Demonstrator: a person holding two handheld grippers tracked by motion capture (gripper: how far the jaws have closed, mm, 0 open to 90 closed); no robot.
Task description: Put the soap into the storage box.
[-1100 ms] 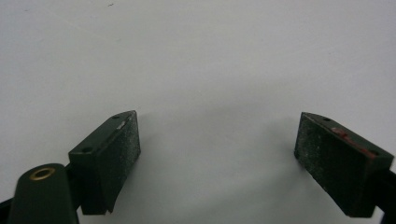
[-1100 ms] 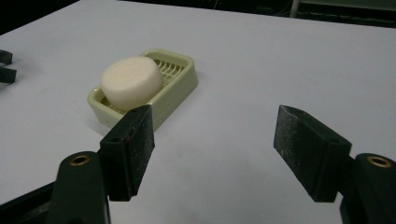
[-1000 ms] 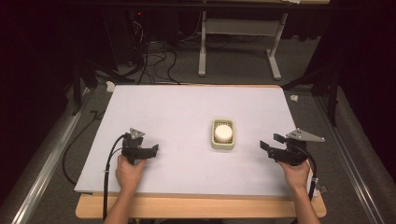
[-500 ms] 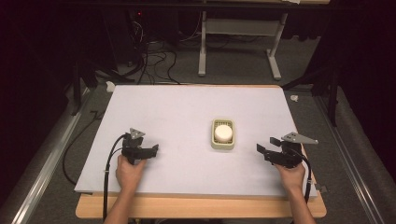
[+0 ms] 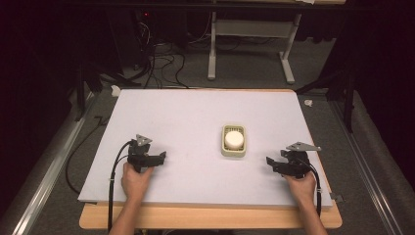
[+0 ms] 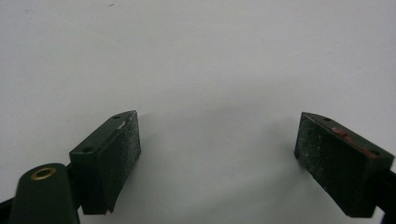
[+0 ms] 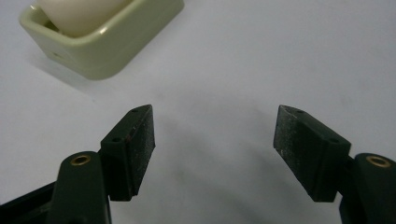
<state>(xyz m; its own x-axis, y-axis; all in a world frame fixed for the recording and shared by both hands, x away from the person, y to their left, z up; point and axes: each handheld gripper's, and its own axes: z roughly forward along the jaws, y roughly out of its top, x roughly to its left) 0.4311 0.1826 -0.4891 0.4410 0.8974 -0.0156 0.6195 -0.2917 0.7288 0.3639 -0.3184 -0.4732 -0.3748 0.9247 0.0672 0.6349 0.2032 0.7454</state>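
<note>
Rounded pale-green tray – smooth white block inside – matte white table

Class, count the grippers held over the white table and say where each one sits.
2. The left gripper sits near the table's front left; the right gripper sits near its front right, beside the green dish.

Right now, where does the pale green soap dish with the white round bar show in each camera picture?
High view: the pale green soap dish sits right of centre on the white table cover, nearer the right gripper.
Left gripper view: not in it.
Right gripper view: top left corner, beyond the open jaws.
Shared landmark: the white table cover.
</note>
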